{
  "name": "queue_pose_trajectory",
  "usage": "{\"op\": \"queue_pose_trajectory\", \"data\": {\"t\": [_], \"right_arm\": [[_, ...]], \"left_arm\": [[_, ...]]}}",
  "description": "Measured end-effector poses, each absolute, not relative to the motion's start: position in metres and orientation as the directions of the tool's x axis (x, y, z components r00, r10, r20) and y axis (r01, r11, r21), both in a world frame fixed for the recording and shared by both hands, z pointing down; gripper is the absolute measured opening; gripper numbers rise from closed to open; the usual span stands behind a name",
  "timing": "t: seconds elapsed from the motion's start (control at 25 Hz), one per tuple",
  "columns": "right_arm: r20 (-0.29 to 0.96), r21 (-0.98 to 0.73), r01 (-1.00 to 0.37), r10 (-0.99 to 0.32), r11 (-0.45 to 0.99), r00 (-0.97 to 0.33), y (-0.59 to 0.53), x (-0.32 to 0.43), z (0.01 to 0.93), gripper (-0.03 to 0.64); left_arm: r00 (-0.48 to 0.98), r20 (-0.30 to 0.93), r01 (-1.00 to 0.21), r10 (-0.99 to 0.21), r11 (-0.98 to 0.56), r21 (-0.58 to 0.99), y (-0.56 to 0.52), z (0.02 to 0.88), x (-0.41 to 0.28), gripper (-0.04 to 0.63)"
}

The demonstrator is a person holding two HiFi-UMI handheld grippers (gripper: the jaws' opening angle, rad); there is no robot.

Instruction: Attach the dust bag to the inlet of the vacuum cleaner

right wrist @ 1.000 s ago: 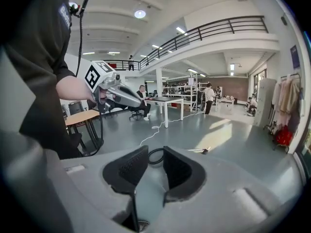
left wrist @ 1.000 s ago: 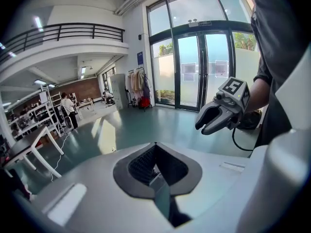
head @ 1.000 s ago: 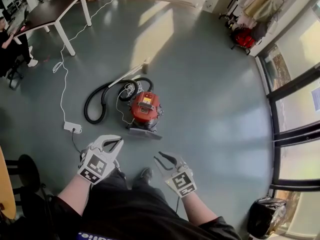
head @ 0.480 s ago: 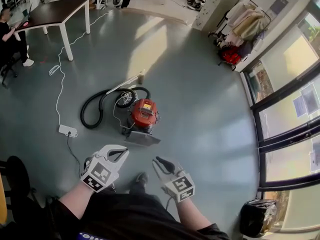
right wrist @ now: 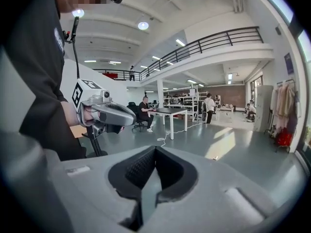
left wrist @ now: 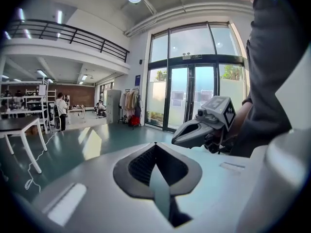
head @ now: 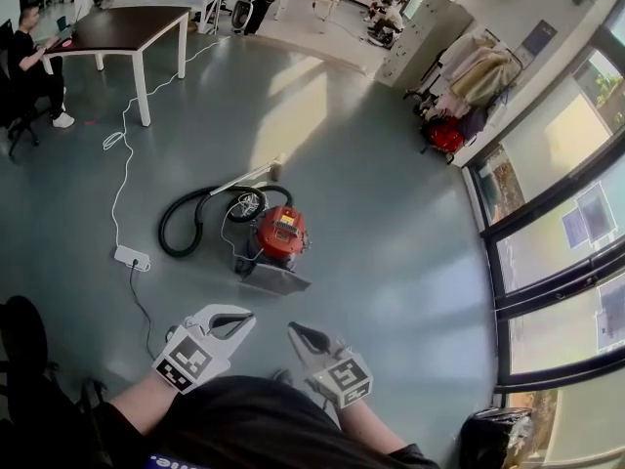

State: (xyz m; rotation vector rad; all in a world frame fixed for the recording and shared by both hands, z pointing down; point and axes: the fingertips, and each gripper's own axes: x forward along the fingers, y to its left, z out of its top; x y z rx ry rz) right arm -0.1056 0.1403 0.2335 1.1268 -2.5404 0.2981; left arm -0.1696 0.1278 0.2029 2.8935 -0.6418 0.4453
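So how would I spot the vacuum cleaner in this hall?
Look at the wide grey-green floor, this side of the dark table. Near its middle a black hose lies looped. The vacuum sits at the loop's right end: the only squat red body, with a grey flap before it.

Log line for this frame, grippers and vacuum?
left gripper: shut, empty | right gripper: just closed, empty | vacuum cleaner: on floor ahead, untouched | phase: pre-approach
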Motion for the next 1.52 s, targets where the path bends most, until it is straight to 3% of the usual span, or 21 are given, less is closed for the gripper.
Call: {"op": "queue_pose_trajectory", "data": {"t": [0.32,0.68,1.52], "right_arm": [[0.219,-0.18,-0.718,-0.684,0.672,-0.696,0.154,-0.061,0.2,-0.006],[0.159,-0.221,-0.705,-0.688,0.674,-0.708,0.174,-0.037,0.194,-0.006],[0.203,-0.169,-0.723,-0.694,0.67,-0.691,0.181,-0.048,0.2,-0.006]], "left_arm": [[0.882,0.256,-0.436,-0.396,-0.891,0.124,0.166,0.183,-0.102,0.015],[0.884,0.285,-0.412,-0.371,-0.906,0.099,0.194,0.181,-0.07,0.015],[0.9,0.27,-0.377,-0.342,-0.922,0.087,0.196,0.177,-0.079,0.015]]}}
